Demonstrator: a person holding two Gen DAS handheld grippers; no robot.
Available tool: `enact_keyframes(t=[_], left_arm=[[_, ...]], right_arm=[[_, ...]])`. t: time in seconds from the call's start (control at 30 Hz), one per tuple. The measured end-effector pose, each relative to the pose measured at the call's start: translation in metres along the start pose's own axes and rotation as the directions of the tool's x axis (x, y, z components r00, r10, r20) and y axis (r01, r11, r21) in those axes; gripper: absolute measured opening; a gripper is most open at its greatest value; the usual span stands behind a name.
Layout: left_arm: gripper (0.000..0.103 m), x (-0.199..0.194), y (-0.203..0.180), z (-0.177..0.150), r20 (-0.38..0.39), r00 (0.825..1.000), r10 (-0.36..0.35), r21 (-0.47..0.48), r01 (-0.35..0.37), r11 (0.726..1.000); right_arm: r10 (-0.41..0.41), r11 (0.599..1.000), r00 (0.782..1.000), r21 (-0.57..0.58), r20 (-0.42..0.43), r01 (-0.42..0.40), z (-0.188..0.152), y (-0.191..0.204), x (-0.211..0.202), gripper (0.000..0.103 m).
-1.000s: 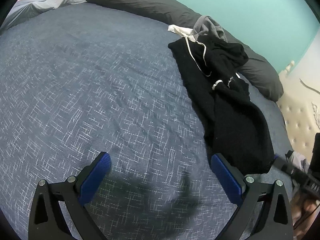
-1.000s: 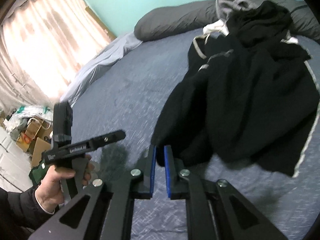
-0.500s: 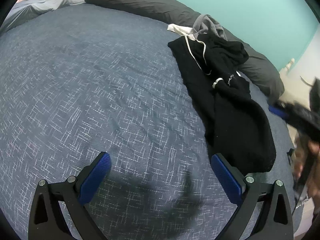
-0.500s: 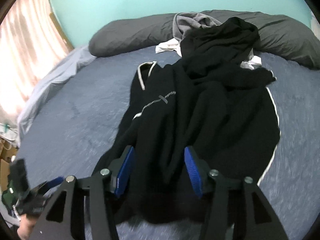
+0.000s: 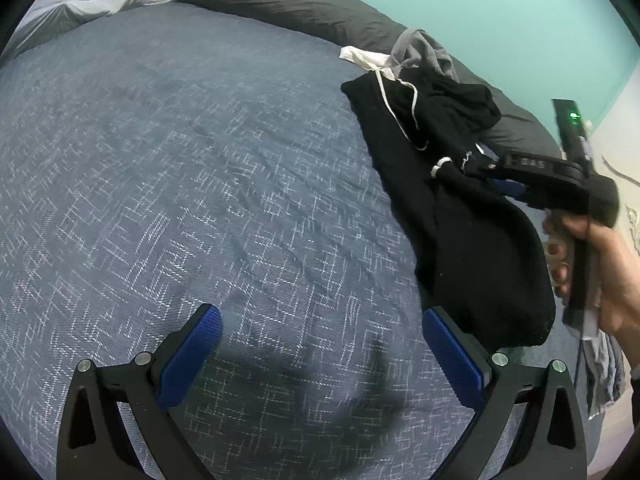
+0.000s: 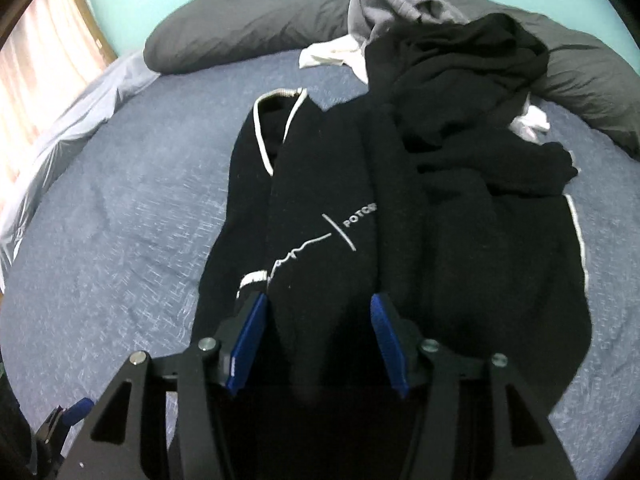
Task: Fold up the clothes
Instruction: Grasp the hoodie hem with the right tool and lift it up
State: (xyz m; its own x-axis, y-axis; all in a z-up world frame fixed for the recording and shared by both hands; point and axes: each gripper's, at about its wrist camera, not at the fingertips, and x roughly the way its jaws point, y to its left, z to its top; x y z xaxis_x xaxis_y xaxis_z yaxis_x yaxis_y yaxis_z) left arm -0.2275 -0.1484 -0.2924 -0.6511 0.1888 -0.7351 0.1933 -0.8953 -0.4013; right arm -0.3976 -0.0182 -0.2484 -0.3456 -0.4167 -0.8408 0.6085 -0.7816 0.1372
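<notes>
A black garment with white trim and white lettering (image 6: 320, 216) lies crumpled on the blue bedspread (image 6: 120, 216); it also shows at the right of the left wrist view (image 5: 472, 232). My right gripper (image 6: 318, 340) is open, with its jaws either side of a fold of the black garment. It also shows from outside in the left wrist view (image 5: 508, 188), low over the garment. My left gripper (image 5: 324, 356) is open and empty over bare bedspread (image 5: 200, 184), left of the garment.
More black, grey (image 6: 400, 8) and white (image 6: 332, 52) clothes are heaped at the garment's far end. Dark grey pillows (image 6: 248, 32) line the head of the bed against a teal wall. A pale sheet (image 6: 80, 104) lies at the left edge.
My right gripper has opened from shut, swung right and moved forward over the black garment, so a fold now lies between its jaws. My left gripper has stayed open and nearly still.
</notes>
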Motion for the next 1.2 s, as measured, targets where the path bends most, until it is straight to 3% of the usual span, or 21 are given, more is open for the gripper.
enact_keyframes(t=[0.03, 0.1, 0.2, 0.5, 0.73, 0.93, 1.2], left_arm=[[0.103, 0.0, 0.0, 0.0, -0.001, 1.0, -0.002, 0.0, 0.002, 1.0], [0.103, 0.0, 0.0, 0.0, -0.003, 1.0, -0.005, 0.001, 0.005, 1.0], [0.103, 0.0, 0.001, 0.0, -0.005, 1.0, -0.006, 0.0, 0.006, 1.0], [0.103, -0.005, -0.016, -0.003, -0.008, 0.998, -0.058, 0.017, 0.058, 0.998], [0.103, -0.029, -0.05, -0.011, -0.002, 0.991, -0.136, 0.047, 0.136, 0.99], [0.103, -0.067, -0.068, -0.015, -0.001, 0.988, -0.154, 0.064, 0.154, 0.986], [0.103, -0.139, -0.088, -0.007, 0.061, 0.985, -0.162, 0.095, 0.156, 0.983]], right_arm=[[0.002, 1.0, 1.0, -0.007, -0.008, -0.002, 0.0, 0.0, 0.004, 0.053], [-0.004, 1.0, 1.0, -0.012, -0.009, 0.004, 0.0, -0.002, 0.01, 0.025], [0.001, 1.0, 1.0, 0.023, 0.002, -0.002, 0.0, -0.01, 0.009, 0.005], [0.052, 0.998, 0.976, 0.014, 0.212, -0.057, 0.003, -0.021, -0.079, 0.003], [0.075, 0.997, 0.954, -0.023, 0.291, -0.071, 0.003, -0.01, -0.166, 0.003], [0.083, 0.997, 0.928, -0.027, 0.363, -0.079, 0.004, -0.003, -0.241, 0.003], [0.09, 0.996, 0.879, -0.043, 0.467, -0.079, 0.009, 0.013, -0.349, 0.002]])
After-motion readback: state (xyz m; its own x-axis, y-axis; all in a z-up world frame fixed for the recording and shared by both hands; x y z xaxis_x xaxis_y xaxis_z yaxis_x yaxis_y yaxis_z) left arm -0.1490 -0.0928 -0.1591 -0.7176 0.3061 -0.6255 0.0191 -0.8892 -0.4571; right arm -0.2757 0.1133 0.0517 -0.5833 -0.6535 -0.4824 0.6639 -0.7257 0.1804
